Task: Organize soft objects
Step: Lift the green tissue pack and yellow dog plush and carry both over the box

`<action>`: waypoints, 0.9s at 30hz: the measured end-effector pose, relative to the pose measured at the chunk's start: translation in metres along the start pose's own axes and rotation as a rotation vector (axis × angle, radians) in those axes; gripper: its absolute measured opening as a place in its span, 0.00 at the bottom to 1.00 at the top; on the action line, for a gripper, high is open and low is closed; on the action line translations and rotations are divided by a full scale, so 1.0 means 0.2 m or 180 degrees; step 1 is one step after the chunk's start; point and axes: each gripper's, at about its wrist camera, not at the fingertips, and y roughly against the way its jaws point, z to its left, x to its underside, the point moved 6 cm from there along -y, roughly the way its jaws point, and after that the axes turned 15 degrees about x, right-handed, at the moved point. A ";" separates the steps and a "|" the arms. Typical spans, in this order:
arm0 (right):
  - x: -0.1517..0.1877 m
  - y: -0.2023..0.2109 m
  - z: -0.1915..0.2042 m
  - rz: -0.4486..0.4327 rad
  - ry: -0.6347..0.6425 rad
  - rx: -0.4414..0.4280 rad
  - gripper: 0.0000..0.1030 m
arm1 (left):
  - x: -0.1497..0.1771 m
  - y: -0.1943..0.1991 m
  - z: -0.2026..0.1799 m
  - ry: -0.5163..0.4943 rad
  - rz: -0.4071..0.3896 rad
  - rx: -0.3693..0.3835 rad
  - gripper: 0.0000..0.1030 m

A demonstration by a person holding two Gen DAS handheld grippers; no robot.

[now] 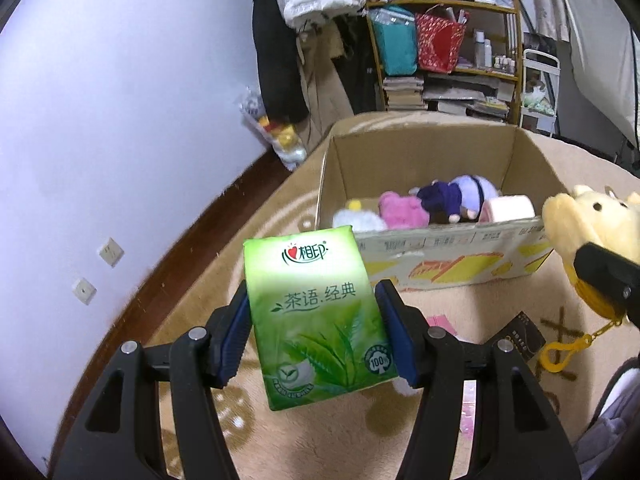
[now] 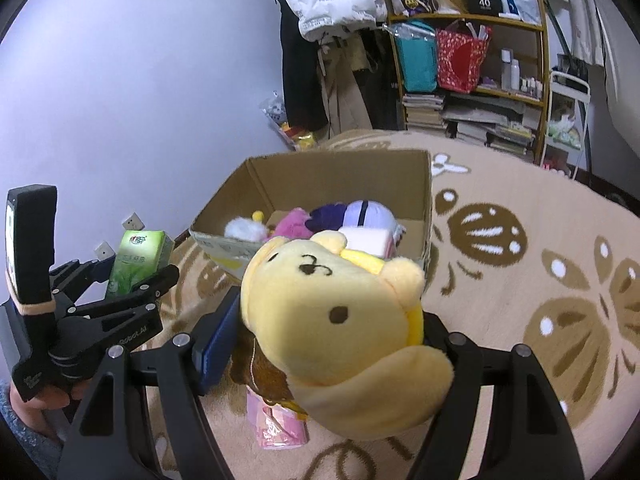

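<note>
Left gripper (image 1: 316,320) pinches the green tissue pack (image 1: 316,312), right gripper (image 2: 320,340) squeezes the yellow bear plush (image 2: 340,320). I'd carry both over the cardboard box (image 1: 436,256) at 12 o'clock, release low.

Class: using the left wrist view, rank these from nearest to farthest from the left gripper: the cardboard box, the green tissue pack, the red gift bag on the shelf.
1. Green tissue pack: clamped in the left gripper.
2. Cardboard box: on the rug ahead, slightly right.
3. Red gift bag: on the shelf at the back.

Right claw (image 2: 328,344) pad (bear-hidden)
</note>
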 end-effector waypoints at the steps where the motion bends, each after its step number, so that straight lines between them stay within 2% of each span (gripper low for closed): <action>1: -0.01 0.01 0.00 -0.0019 -0.0003 0.0003 0.76 | -0.01 0.01 -0.01 -0.0010 -0.0026 0.0003 0.58; 10: -0.14 0.08 -0.01 -0.0236 0.0068 0.0028 0.76 | -0.13 0.07 0.00 -0.0081 -0.0252 -0.0049 0.58; 19: -0.27 0.05 0.05 -0.0350 0.0202 0.0032 0.76 | -0.29 0.03 0.02 -0.0053 -0.0398 -0.0032 0.58; 27: -0.42 0.01 0.05 -0.0472 0.0292 0.0063 0.77 | -0.40 -0.06 -0.01 -0.0197 -0.0446 -0.0021 0.58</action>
